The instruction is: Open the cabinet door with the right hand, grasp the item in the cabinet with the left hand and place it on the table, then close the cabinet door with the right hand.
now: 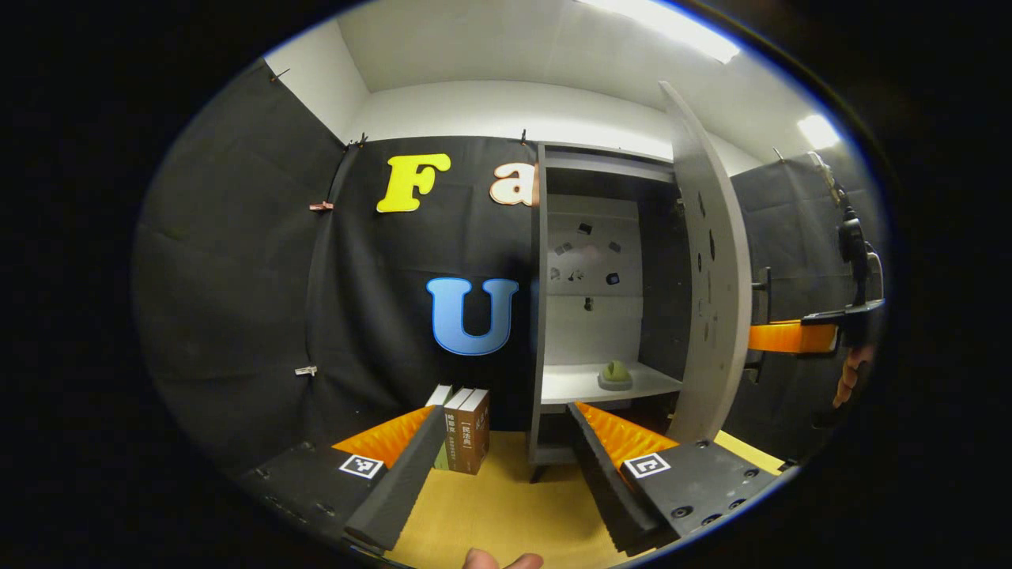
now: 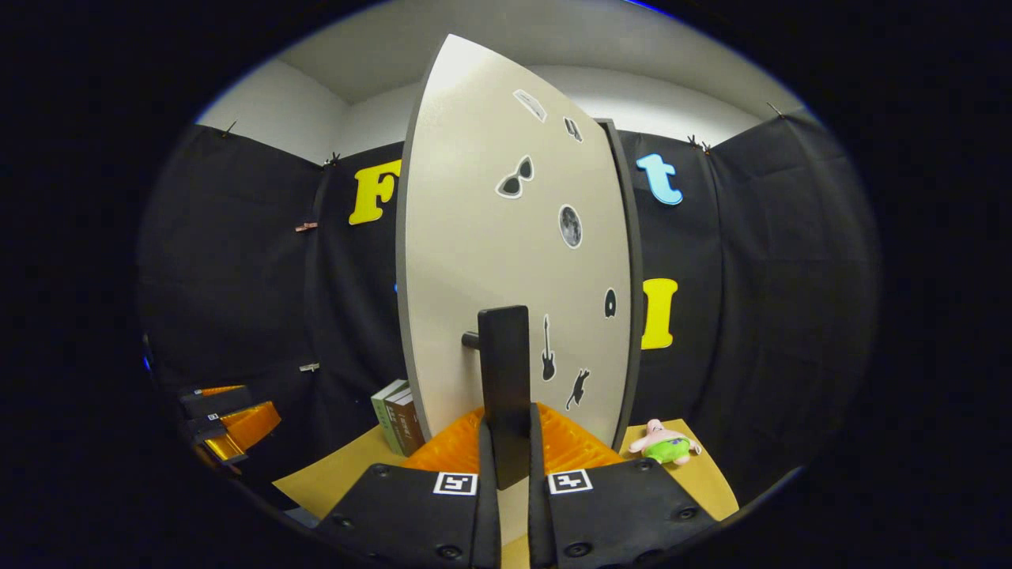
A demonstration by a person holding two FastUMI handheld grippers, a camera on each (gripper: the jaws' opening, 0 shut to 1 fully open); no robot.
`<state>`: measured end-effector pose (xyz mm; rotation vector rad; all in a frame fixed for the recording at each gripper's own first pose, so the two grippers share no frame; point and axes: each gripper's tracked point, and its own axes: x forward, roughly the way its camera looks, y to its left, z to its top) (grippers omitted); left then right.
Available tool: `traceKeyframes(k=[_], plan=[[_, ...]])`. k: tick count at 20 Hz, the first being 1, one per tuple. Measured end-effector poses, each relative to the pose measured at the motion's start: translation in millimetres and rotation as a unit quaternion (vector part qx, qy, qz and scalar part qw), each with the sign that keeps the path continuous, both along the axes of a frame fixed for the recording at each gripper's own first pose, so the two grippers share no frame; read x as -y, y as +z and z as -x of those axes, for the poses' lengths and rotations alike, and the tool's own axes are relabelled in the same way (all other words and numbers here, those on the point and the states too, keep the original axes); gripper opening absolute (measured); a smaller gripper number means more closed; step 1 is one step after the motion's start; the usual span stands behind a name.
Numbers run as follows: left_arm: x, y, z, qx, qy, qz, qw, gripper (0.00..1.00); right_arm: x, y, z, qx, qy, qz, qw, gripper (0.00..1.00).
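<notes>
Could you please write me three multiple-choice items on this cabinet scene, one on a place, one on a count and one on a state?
1. Where does the green item sit?
A. on a shelf inside the cabinet
B. on the table beside the books
C. between the left gripper's fingers

2. How many books stand on the table left of the cabinet?
A. one
B. three
C. five

3. What is the right gripper doing?
A. hanging open, clear of the door
B. shut on the door handle
C. shut on the plush toy

Answers: 1 A, the left gripper view shows it on the pale shelf behind the open door. 2 B, three spines stand side by side. 3 B, both fingers press the dark handle in the right gripper view, while the left gripper is open.
</notes>
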<state>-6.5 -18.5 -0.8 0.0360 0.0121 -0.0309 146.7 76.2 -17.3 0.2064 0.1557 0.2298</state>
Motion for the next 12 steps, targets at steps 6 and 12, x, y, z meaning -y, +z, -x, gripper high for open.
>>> traceKeyframes(k=[6, 12], plan=[[16, -4, -8, -0.007, -0.019, 0.007, 1.0, 0.95, 28, -2, 1, 0.002, -0.048, 0.008, 0.999, 0.17], [27, -5, -16, -0.009, -0.03, 0.003, 0.999, 0.95, 50, -6, 5, -0.004, -0.082, 0.012, 0.997, 0.19]])
